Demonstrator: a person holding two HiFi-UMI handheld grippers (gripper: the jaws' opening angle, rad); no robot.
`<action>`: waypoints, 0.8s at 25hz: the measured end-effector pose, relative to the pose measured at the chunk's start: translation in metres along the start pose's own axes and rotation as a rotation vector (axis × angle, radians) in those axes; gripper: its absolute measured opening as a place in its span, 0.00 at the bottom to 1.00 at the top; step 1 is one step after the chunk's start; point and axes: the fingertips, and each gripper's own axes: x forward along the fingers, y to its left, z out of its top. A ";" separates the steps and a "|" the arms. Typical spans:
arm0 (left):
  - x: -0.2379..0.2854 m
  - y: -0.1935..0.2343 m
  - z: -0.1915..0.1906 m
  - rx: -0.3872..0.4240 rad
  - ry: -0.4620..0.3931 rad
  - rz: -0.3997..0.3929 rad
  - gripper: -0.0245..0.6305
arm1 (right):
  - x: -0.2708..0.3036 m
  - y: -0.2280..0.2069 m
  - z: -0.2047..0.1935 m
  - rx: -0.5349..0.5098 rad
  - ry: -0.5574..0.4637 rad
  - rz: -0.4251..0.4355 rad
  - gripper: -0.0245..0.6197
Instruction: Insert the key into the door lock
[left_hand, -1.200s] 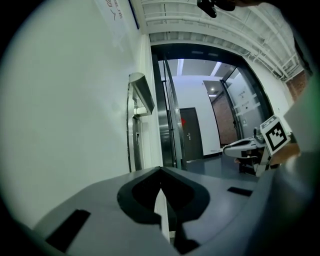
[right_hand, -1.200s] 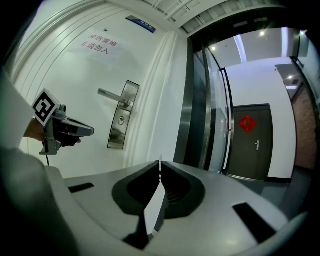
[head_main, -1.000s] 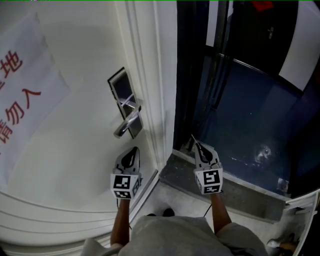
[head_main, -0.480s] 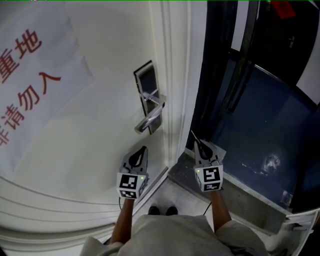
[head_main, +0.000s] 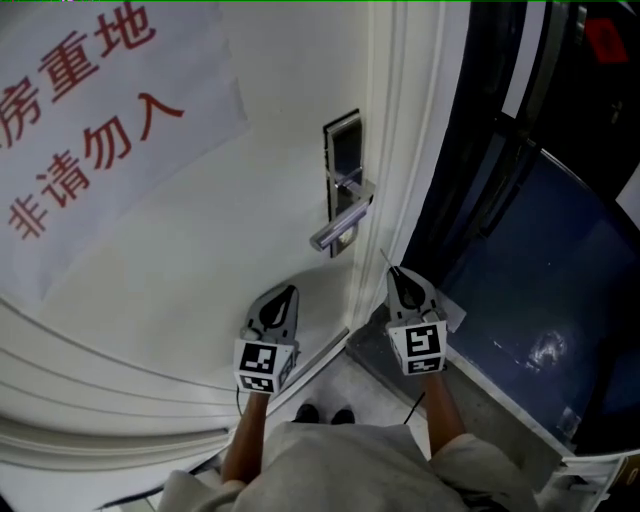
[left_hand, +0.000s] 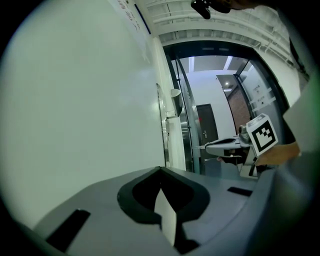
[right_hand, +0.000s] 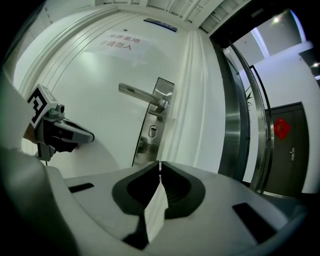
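Observation:
The white door (head_main: 200, 250) carries a steel lock plate (head_main: 343, 178) with a lever handle (head_main: 340, 229); in the right gripper view the keyhole (right_hand: 153, 131) shows low on the plate (right_hand: 151, 125), under the handle (right_hand: 140, 93). My right gripper (head_main: 397, 277) is shut on a thin key (head_main: 384, 262), whose blade (right_hand: 159, 169) sticks out past the jaws and points level at the door's edge, a short way below and right of the plate. My left gripper (head_main: 284, 296) is shut with nothing in it, close to the door face below the handle.
A paper sign with red characters (head_main: 90, 130) hangs on the door at left. Right of the door frame (head_main: 400, 150) is a dark opening with a steel-framed glass panel (right_hand: 252, 115), a blue floor (head_main: 540, 290) and a raised threshold (head_main: 470, 400).
Both grippers have moved level toward the door. The lock plate and handle now sit closer above the right gripper's key; both jaws stay shut.

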 end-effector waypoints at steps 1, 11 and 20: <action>-0.002 0.002 -0.001 -0.002 0.005 0.003 0.06 | 0.002 0.003 0.002 -0.003 -0.002 0.008 0.08; -0.004 0.004 0.005 0.001 -0.017 0.003 0.06 | 0.016 0.014 0.026 -0.265 -0.036 0.031 0.08; -0.003 0.002 0.007 -0.001 -0.023 -0.001 0.06 | 0.034 0.024 0.049 -0.901 -0.051 -0.006 0.08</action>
